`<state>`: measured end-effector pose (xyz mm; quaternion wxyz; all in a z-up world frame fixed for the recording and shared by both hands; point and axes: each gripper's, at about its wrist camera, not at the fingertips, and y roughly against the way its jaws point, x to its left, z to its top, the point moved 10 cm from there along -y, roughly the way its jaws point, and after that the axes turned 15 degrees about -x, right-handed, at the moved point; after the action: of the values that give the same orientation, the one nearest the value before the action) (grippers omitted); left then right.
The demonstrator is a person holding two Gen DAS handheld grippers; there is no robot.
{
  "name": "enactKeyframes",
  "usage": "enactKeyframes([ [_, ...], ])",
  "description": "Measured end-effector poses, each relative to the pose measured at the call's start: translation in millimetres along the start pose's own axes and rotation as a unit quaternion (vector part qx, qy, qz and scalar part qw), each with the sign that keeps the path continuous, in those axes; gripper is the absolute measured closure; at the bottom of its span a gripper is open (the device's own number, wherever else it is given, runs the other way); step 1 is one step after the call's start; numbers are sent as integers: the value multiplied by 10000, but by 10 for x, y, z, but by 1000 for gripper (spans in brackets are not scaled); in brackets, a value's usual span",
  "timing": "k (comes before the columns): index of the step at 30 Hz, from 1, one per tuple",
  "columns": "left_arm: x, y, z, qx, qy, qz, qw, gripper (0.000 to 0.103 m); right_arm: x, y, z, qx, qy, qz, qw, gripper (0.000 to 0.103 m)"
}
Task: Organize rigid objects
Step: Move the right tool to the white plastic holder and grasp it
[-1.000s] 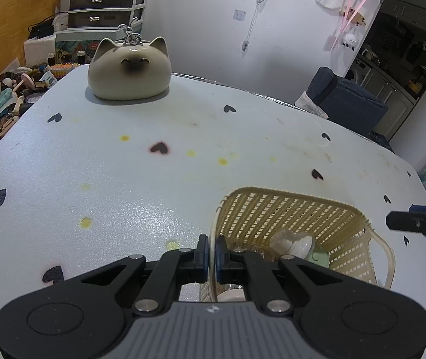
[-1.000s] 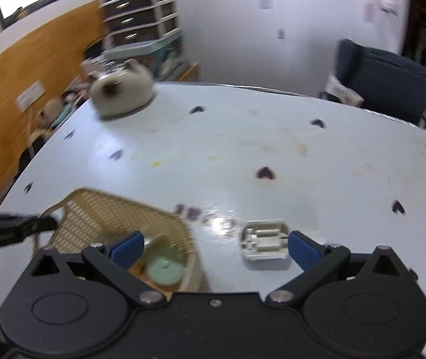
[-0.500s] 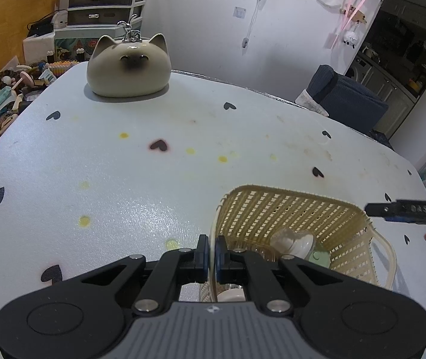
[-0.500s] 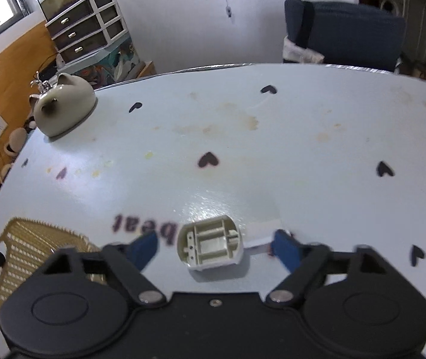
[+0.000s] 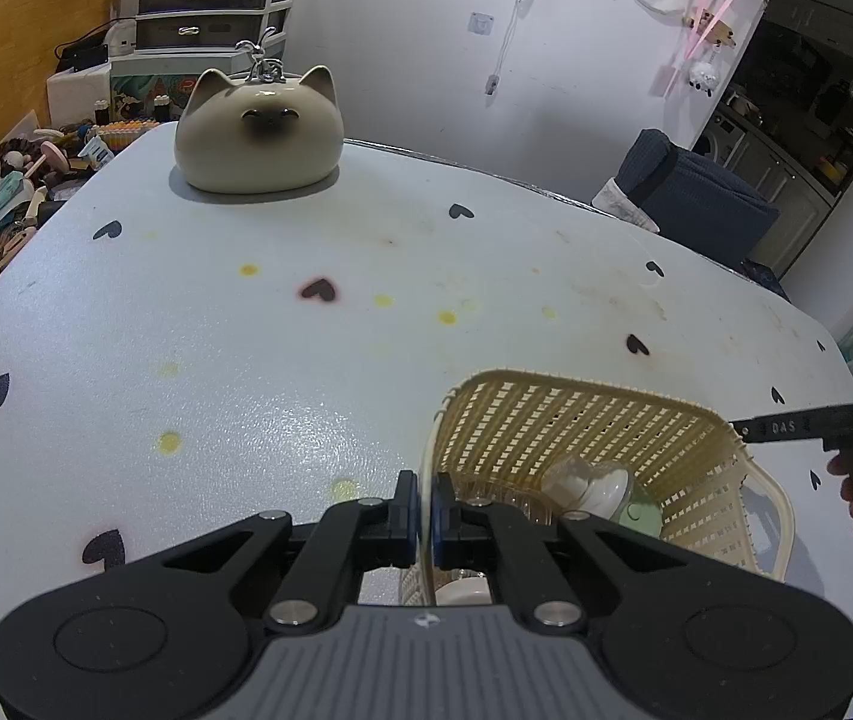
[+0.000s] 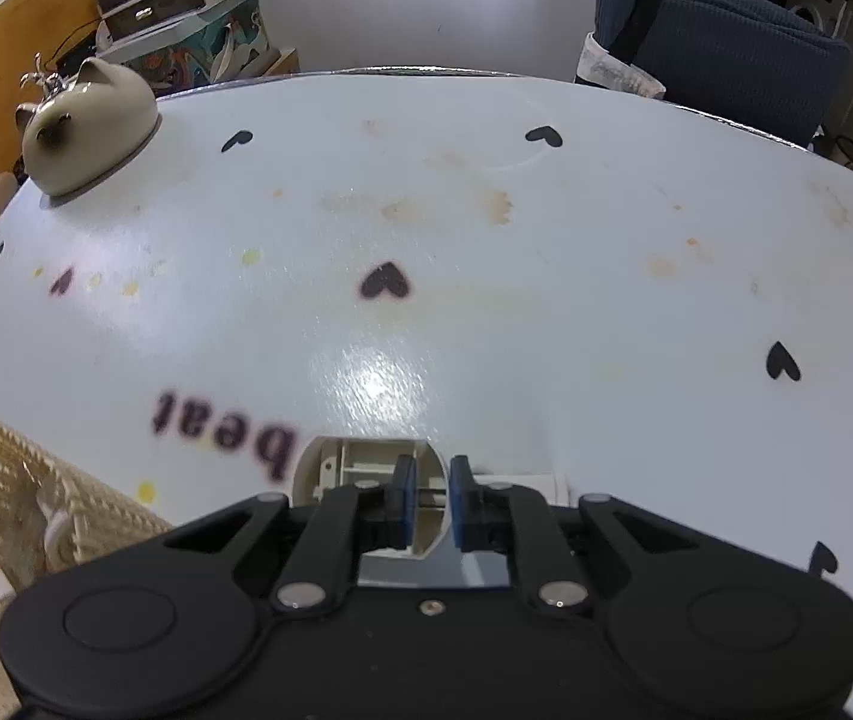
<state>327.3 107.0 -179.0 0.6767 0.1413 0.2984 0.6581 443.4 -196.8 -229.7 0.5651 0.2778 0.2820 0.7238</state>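
Since the earlier frame, right gripper [image 6: 430,501] has dropped onto the white plastic casing [image 6: 360,468] at lower centre, jaws closing across its thin right wall. Left gripper [image 5: 425,510] pinches the basket [image 5: 594,420] rim, clenched. Casing appears light, stiff, hollow; wall grip suits. Tablecloth [image 6: 486,252] print reads "beat"; lettering "DAS" shows at right edge.
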Motion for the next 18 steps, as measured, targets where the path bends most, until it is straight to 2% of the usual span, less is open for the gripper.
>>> enactKeyframes([
  [13,3,-3,2,5,-18,-1,10000,99,-317,306,-303,169,365,-31,9992,91],
  [15,5,-3,2,4,-15,0,10000,99,-340,332,-318,139,362,89,9992,90],
  [17,3,-3,3,3,-16,2,10000,99,-325,359,-310,58,254,239,9994,77],
  [18,2,-4,4,-3,-16,5,10000,99,-303,375,-302,11,208,305,9993,63],
])
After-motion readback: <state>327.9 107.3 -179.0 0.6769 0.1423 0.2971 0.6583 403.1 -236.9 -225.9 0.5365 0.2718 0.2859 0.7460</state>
